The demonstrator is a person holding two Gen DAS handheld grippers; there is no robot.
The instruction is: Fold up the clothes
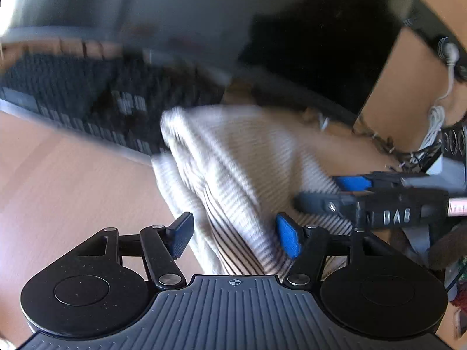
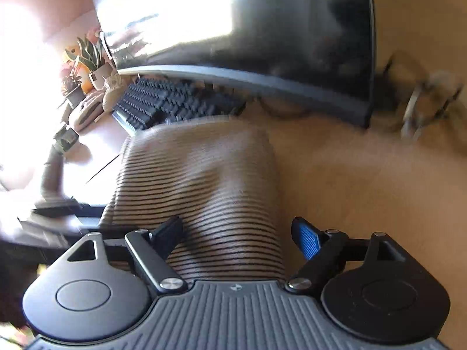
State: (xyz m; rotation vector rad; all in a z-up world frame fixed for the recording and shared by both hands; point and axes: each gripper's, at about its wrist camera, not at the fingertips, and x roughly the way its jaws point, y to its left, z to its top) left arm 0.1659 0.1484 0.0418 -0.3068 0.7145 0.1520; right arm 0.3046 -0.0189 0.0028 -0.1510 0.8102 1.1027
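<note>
A folded cream garment with thin dark stripes (image 1: pixel 233 169) lies on the wooden desk (image 1: pixel 58 175). My left gripper (image 1: pixel 236 237) is open, its blue-padded fingers on either side of the garment's near end. My right gripper (image 2: pixel 242 237) is open too, straddling the near end of the same garment (image 2: pixel 201 175) in the right wrist view. The right gripper also shows in the left wrist view (image 1: pixel 329 191) at the garment's right edge, where its fingers look close together. Both views are motion-blurred.
A black keyboard (image 1: pixel 87 99) lies just behind the garment, also in the right wrist view (image 2: pixel 175 102). A large monitor (image 2: pixel 262 43) stands behind it. Potted plants (image 2: pixel 90 58) stand far left. White cables (image 1: pixel 435 122) lie at right.
</note>
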